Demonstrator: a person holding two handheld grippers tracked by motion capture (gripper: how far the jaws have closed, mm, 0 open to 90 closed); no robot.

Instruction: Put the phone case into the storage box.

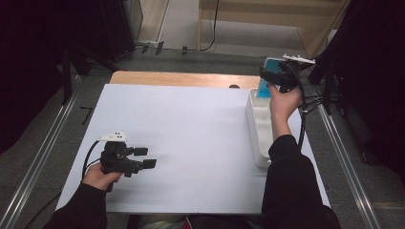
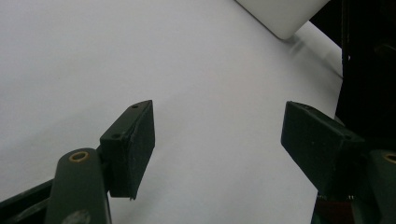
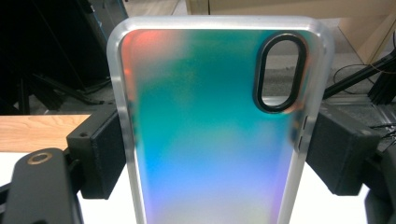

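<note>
The phone case (image 3: 219,135), iridescent teal with a clear rim, stands upright between my right gripper (image 3: 217,154) pads, clamped by its long edges, up at two o'clock in the high view, above the far end of the white bin (image 1: 257,125). I judge the main risk is slip: the rim is smooth and only the pads' edges bite it, so a quick descent could twist it loose or knock it on the bin wall. My left gripper (image 2: 217,140) idles at eight o'clock over the white table (image 1: 191,143), jaws wide, holding nothing.
</note>
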